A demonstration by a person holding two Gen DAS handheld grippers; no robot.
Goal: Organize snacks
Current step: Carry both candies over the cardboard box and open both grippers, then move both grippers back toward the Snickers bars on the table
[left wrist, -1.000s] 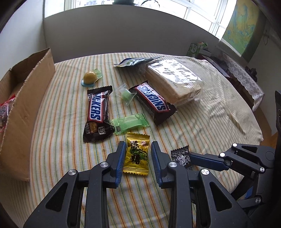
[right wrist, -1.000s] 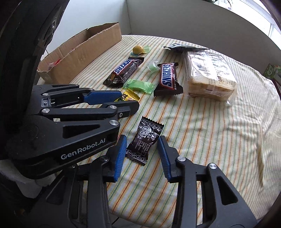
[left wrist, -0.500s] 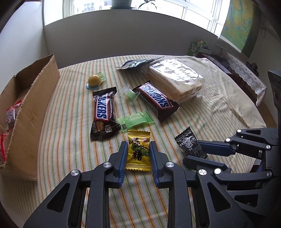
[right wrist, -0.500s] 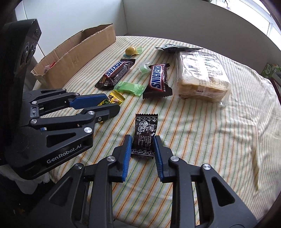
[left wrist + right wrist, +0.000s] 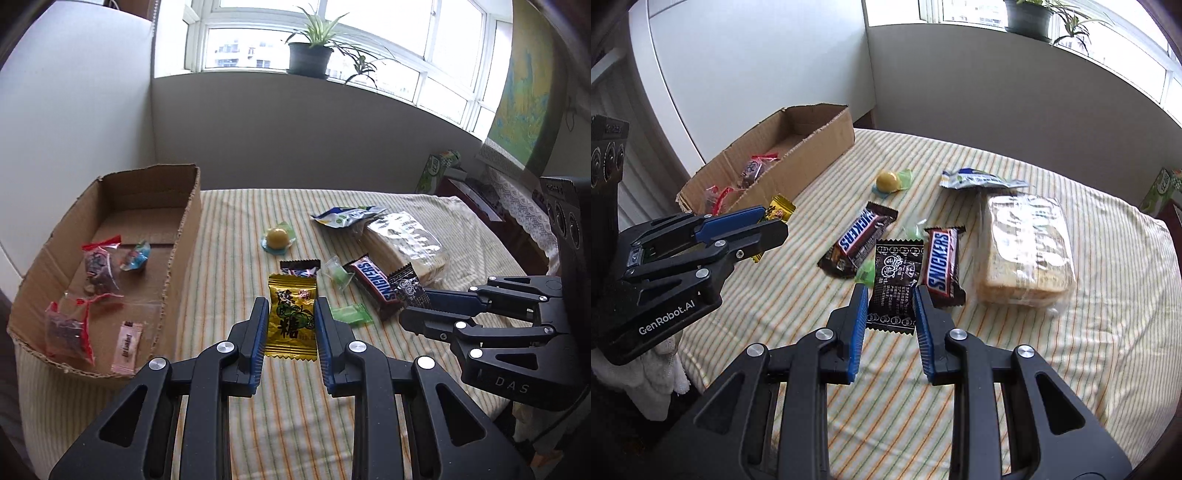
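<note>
My left gripper (image 5: 290, 308) is shut on a yellow candy packet (image 5: 291, 319) and holds it above the striped table; it also shows in the right wrist view (image 5: 779, 210). My right gripper (image 5: 889, 295) is shut on a black candy packet (image 5: 895, 284), lifted over the snacks; this packet also shows in the left wrist view (image 5: 408, 288). A cardboard box (image 5: 184, 236) at the left holds several small packets. Two Snickers bars (image 5: 862, 232) (image 5: 943, 262), a green candy (image 5: 351, 314) and a yellow jelly cup (image 5: 277, 238) lie on the table.
A wrapped loaf of bread (image 5: 1027, 247) and a white-green pouch (image 5: 975, 179) lie at the right of the table. The table edge (image 5: 701, 354) is close to the left gripper. A wall and window sill with plants (image 5: 310, 55) stand behind.
Both grippers closed on their packets and lifted them off the table. Both views rose and tilted up, so the box interior and window came into sight.
</note>
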